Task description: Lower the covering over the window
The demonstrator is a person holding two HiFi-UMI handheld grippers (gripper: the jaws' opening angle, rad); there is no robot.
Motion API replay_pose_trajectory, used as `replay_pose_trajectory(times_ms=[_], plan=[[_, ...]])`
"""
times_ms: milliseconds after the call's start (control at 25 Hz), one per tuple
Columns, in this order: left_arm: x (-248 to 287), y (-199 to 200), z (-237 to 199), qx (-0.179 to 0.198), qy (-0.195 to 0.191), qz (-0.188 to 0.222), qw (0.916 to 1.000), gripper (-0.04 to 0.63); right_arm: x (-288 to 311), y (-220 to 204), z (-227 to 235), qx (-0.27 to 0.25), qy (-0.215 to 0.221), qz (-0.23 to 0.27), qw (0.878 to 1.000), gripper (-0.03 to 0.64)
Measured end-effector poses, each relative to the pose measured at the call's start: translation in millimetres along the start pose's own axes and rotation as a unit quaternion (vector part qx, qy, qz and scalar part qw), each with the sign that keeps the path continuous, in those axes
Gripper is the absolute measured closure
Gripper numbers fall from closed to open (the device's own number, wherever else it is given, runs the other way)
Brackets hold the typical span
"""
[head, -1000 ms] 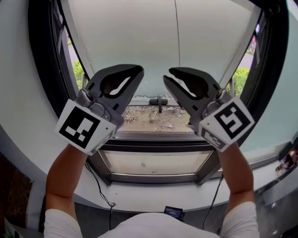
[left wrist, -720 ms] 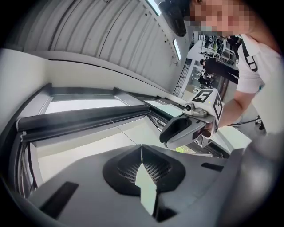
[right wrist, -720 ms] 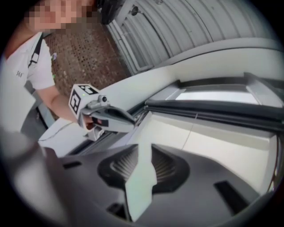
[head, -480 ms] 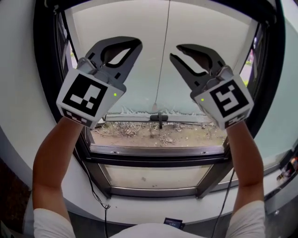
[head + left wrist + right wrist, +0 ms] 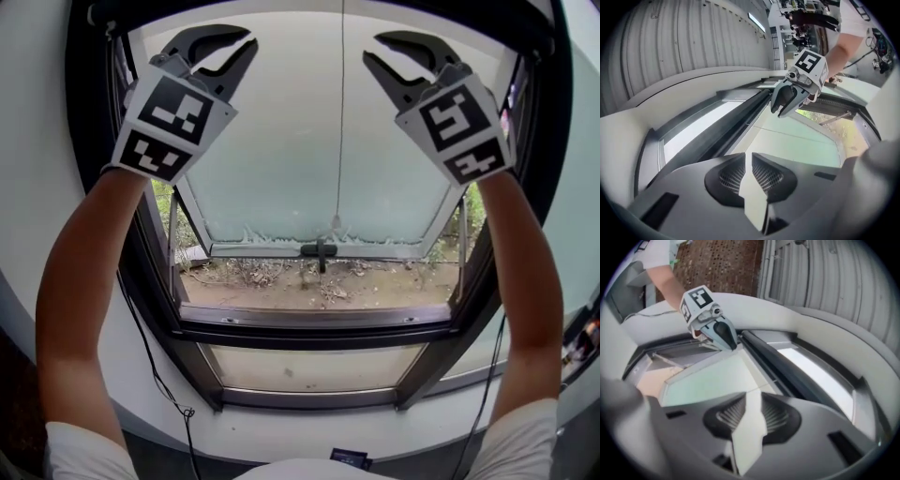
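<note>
The window (image 5: 281,159) has a frosted pane tilted outward. Its covering is drawn up out of sight behind the dark top rail (image 5: 736,124), which also shows in the right gripper view (image 5: 787,366). A thin pull cord (image 5: 341,112) hangs down the middle of the pane. My left gripper (image 5: 242,58) is raised to the top left of the pane. Its jaws are opening, a narrow gap shows and nothing is between them (image 5: 749,159). My right gripper (image 5: 373,52) is raised to the top right. It stands open and holds nothing (image 5: 753,401). Neither touches the cord.
A dark window handle (image 5: 321,251) sits at the pane's lower edge above a sill strewn with dry debris (image 5: 309,281). Black frame posts (image 5: 89,187) flank the opening. A cable (image 5: 155,375) hangs down the wall at the lower left. A ribbed ceiling (image 5: 693,42) is overhead.
Both grippers have risen from in front of the sill to the top of the window, spreading apart. The view has tilted up with them. The left jaws have parted slightly.
</note>
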State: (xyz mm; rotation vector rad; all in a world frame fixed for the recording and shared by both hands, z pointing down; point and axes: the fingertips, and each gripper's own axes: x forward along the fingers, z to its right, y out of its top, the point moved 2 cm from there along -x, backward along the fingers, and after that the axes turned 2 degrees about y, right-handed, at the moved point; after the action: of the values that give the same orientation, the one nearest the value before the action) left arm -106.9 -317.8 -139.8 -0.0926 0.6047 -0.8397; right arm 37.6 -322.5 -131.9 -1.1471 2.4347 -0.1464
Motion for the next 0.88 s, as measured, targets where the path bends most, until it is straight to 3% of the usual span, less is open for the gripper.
replay_pose_trajectory(times_ms=[160,320,640,880], plan=[[13,-5,-20,0.055,0.017,-0.025,0.998,0.487,9,2,30,-0.06,-0.031,-0.019,0.998,0.528],[23,-5,-39,0.097,0.027,-0.047,0.9939,0.471,17,-1,57,-0.114,-0.06,-0.042,0.991,0.523],[36,-2,-55,0.183,0.027,-0.082,0.9793,0.432,37,-30,85,-0.224,-0.091,-0.124,0.962,0.509],[45,-15,-65,0.177,0.013,-0.119,0.9768,0.403,35,-46,102,-0.226,-0.1,-0.16,0.956,0.508]])
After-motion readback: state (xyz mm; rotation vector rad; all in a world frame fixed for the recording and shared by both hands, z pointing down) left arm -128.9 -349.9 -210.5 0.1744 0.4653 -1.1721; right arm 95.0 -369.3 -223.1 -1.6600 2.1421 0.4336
